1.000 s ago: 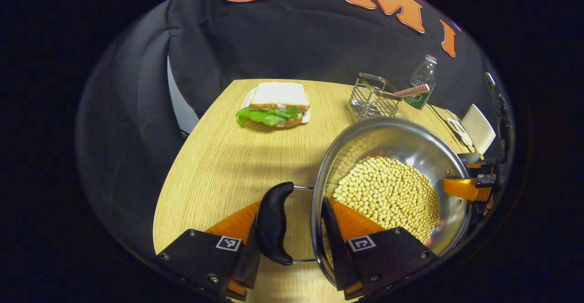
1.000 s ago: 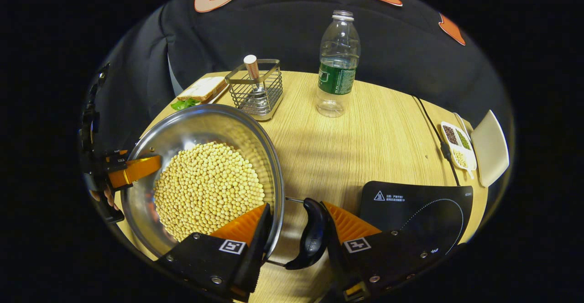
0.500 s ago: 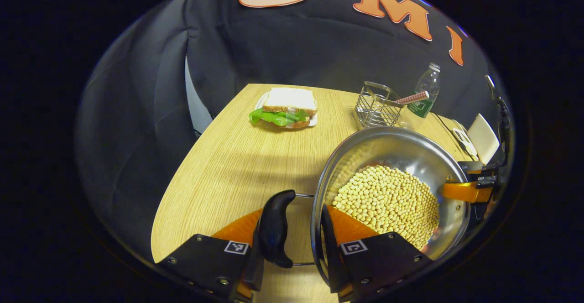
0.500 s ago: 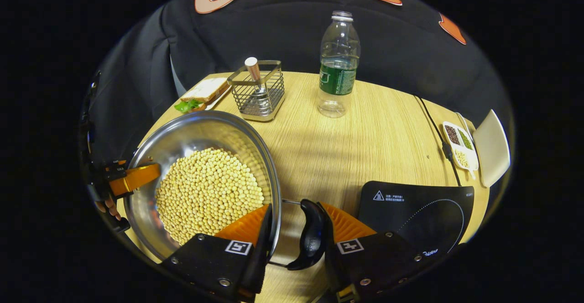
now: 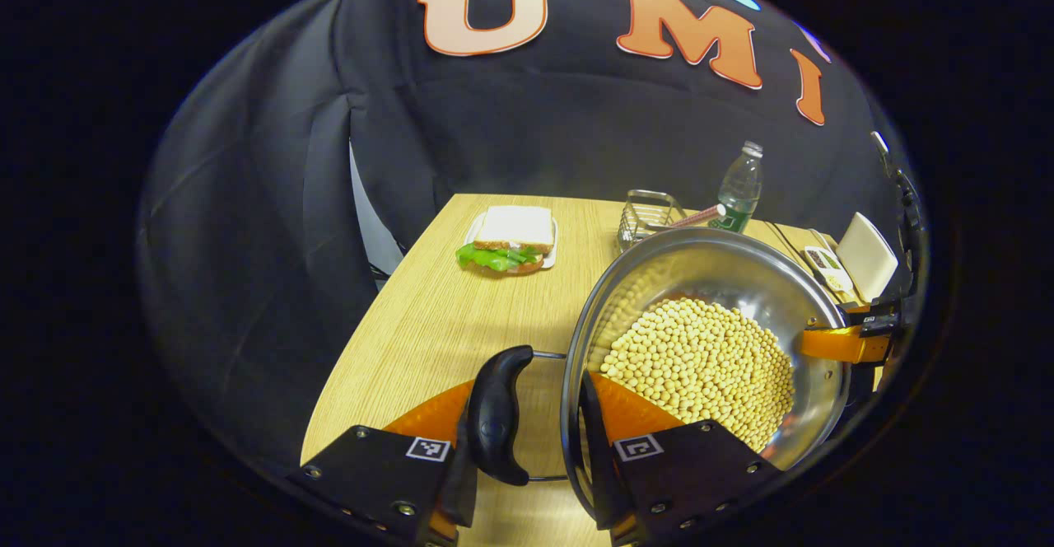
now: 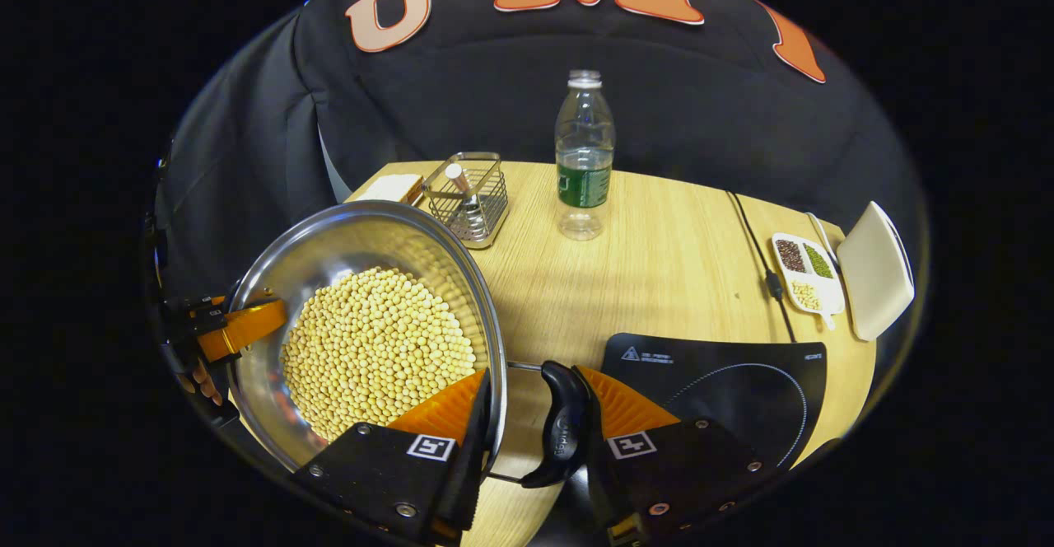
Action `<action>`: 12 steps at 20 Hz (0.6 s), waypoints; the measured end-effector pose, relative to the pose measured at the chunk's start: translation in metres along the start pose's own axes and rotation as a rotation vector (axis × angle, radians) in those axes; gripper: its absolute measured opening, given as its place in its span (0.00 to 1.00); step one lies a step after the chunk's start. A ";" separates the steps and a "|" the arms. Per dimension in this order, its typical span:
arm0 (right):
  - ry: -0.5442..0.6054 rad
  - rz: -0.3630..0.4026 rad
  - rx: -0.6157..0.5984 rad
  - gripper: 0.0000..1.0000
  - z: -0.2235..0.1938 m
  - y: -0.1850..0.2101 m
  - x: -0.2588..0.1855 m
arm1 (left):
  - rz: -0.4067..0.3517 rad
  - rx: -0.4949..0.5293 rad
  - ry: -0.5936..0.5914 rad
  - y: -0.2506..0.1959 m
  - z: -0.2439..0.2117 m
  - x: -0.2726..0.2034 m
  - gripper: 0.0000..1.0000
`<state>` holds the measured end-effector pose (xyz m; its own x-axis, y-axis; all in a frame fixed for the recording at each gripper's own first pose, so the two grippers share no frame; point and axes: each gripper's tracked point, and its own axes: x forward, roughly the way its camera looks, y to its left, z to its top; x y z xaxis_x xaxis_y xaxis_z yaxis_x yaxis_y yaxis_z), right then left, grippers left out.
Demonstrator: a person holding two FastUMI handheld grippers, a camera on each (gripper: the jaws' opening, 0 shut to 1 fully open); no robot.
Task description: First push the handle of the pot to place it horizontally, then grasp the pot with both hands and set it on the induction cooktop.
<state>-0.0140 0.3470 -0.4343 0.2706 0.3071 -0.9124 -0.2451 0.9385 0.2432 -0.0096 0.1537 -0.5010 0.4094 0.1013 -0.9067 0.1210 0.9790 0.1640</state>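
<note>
A light wooden worktop (image 6: pixel 659 267) carries a sandwich plate (image 5: pixel 510 238) at its far left corner, wire basket (image 6: pixel 471 197), water bottle (image 6: pixel 584 160), black induction cooktop (image 6: pixel 725 390) near the front edge

The left gripper (image 5: pixel 527 432) and the right gripper (image 6: pixel 535 432) are each held closed across a handle and the rim between the fingers, and fingers of a hand (image 6: pixel 198 384) are seen behind the left gripper.

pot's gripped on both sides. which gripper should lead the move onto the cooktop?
Right, probably. In the right gripper view the induction cooktop lies just beyond the right gripper, on its side of the pot. The left gripper holds the opposite handle, on the far side from it.
</note>
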 end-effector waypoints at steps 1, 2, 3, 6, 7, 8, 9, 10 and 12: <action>-0.008 -0.003 0.002 0.53 0.001 -0.005 -0.007 | -0.002 -0.001 -0.006 0.000 0.000 -0.001 0.57; -0.015 -0.007 0.000 0.53 0.003 -0.009 -0.014 | -0.006 0.001 -0.010 0.002 0.001 -0.001 0.52; -0.024 -0.011 0.002 0.53 0.005 -0.014 -0.022 | -0.010 0.005 -0.019 0.003 0.003 -0.001 0.52; -0.045 -0.025 0.005 0.53 0.005 -0.035 -0.048 | -0.020 0.019 -0.040 0.002 0.002 0.000 0.52; -0.051 -0.031 0.011 0.53 0.006 -0.042 -0.055 | -0.026 0.025 -0.044 0.002 0.004 0.001 0.57; -0.059 -0.037 0.013 0.53 0.006 -0.050 -0.061 | -0.033 0.029 -0.052 0.002 0.005 0.002 0.57; -0.066 -0.044 0.020 0.53 0.006 -0.058 -0.066 | -0.037 0.033 -0.056 0.002 0.005 0.001 0.61; -0.070 -0.051 0.024 0.53 0.004 -0.064 -0.070 | -0.043 0.032 -0.060 0.001 0.006 0.003 0.52; -0.077 -0.065 0.036 0.53 0.003 -0.079 -0.080 | -0.057 0.038 -0.064 0.000 0.008 0.003 0.57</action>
<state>-0.0136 0.2492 -0.3794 0.3558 0.2553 -0.8990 -0.1912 0.9615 0.1974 -0.0014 0.1524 -0.5007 0.4574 0.0328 -0.8886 0.1792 0.9754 0.1283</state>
